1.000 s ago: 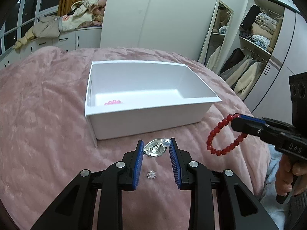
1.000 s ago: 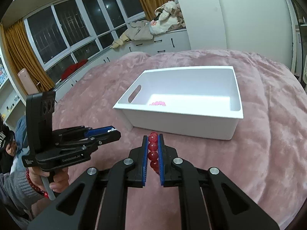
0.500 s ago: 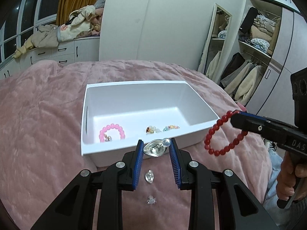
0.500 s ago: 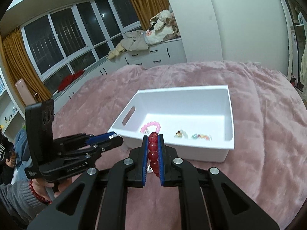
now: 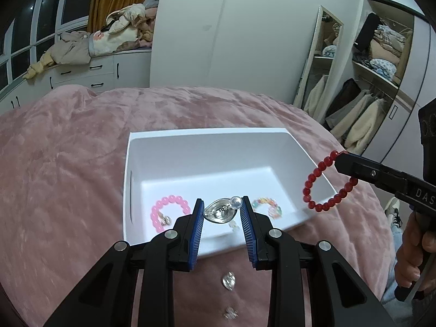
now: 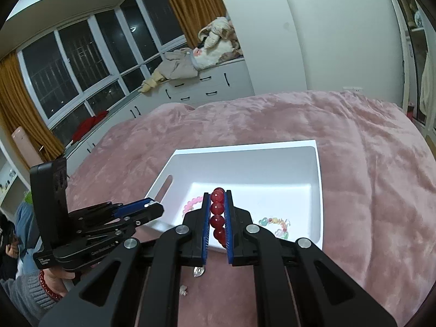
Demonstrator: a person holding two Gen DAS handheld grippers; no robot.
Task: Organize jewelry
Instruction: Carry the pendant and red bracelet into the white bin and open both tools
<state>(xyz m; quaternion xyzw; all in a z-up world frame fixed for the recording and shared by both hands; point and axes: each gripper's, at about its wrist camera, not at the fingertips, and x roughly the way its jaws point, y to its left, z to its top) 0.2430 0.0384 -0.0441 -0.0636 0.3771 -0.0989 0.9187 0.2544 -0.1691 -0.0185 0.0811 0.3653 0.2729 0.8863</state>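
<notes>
A white bin (image 5: 128, 179) (image 6: 318, 179) sits on the pink bedspread. In it lie a pink bead bracelet (image 5: 163, 212) (image 6: 190, 204) and a multicoloured bracelet (image 5: 268, 207) (image 6: 275, 224). My left gripper (image 5: 221, 212) is shut on a silver brooch (image 5: 220, 211) and holds it above the bin's near edge. My right gripper (image 6: 217, 209) is shut on a red bead bracelet (image 6: 218, 215), which hangs over the bin's right rim in the left wrist view (image 5: 324, 182). Two small silver pieces (image 5: 229, 280) (image 6: 199, 271) lie on the bedspread before the bin.
The pink bedspread (image 5: 54, 177) spreads wide around the bin. Drawers with piled clothes (image 5: 90, 46) stand under the windows at the back. A mirror (image 5: 318, 62) and an open wardrobe (image 5: 381, 62) stand to the right.
Both grippers have risen and moved forward over the bin with their pieces held. The bin's inside now shows, with the pink and multicoloured bracelets in it.
</notes>
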